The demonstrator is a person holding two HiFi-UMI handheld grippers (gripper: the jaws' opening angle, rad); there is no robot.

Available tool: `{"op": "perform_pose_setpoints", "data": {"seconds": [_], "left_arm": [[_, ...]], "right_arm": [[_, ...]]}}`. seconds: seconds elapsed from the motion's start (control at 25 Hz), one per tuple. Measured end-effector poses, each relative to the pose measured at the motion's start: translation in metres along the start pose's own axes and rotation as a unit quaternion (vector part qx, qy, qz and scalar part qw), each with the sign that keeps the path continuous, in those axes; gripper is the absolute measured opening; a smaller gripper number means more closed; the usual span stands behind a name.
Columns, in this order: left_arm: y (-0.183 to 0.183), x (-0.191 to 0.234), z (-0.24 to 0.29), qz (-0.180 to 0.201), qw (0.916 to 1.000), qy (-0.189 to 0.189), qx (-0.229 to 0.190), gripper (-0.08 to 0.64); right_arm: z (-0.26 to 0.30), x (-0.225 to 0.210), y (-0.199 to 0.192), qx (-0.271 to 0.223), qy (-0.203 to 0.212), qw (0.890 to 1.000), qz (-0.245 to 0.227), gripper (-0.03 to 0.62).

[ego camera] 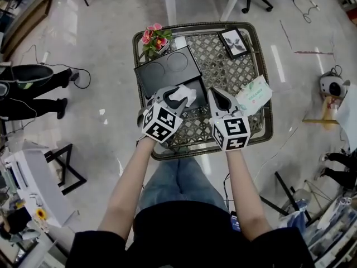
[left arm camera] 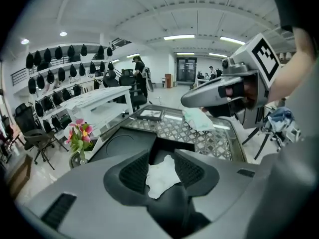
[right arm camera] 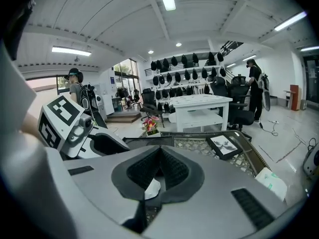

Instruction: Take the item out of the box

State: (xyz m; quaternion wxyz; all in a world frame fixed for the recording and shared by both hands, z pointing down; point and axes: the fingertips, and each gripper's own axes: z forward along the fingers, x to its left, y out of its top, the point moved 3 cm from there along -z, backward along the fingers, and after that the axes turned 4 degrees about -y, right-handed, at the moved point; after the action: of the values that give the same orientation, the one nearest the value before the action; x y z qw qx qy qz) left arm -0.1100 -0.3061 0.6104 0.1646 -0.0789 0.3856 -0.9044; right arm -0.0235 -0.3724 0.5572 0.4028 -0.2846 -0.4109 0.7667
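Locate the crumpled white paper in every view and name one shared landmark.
Head view: the white paper is at table centre, inside the black box.
Left gripper view: lower centre, seen between the jaws, which stand apart.
Right gripper view: a small patch, low centre, under the jaws.
Landmark: the pink flowers.

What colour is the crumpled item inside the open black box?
White; the crumpled paper-like item shows best in the left gripper view.
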Motion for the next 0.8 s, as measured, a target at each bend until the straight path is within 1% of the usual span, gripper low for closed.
{"op": "perform_pose_setpoints", "data": {"seconds": [0.08, 0.16, 0.28, 0.36, 0.44, 0.6, 0.68, 0.8], "left_arm": [[-0.009, -0.002, 0.010, 0.018, 0.9992, -0.009, 0.034, 0.173], [-0.018, -0.004, 0.019, 0.045, 0.9967, -0.015, 0.066, 0.171], [-0.028, -0.007, 0.031, 0.091, 0.9902, -0.017, 0.104, 0.159], [-0.032, -0.008, 0.038, 0.121, 0.9843, -0.017, 0.127, 0.139], [-0.038, -0.009, 0.044, 0.156, 0.9753, -0.016, 0.155, 0.138], [-0.047, -0.012, 0.057, 0.234, 0.9492, -0.018, 0.210, 0.138], [-0.049, -0.012, 0.061, 0.254, 0.9409, -0.017, 0.223, 0.138], [-0.052, -0.011, 0.067, 0.275, 0.9304, -0.013, 0.242, 0.138]], "right_arm": [[0.007, 0.001, -0.007, 0.015, 0.009, 1.000, -0.006, 0.003], [0.013, 0.000, -0.013, 0.027, 0.016, 0.999, -0.012, 0.003], [0.019, 0.001, -0.020, 0.040, 0.025, 0.999, -0.019, 0.003], [0.022, 0.002, -0.024, 0.044, 0.030, 0.998, -0.019, 0.003], [0.023, 0.002, -0.027, 0.048, 0.033, 0.998, -0.019, 0.003], [0.022, 0.000, -0.031, 0.054, 0.037, 0.998, -0.019, 0.003], [0.021, -0.002, -0.032, 0.055, 0.037, 0.998, -0.019, 0.003], [0.021, -0.004, -0.033, 0.058, 0.037, 0.997, -0.018, 0.003]]}}
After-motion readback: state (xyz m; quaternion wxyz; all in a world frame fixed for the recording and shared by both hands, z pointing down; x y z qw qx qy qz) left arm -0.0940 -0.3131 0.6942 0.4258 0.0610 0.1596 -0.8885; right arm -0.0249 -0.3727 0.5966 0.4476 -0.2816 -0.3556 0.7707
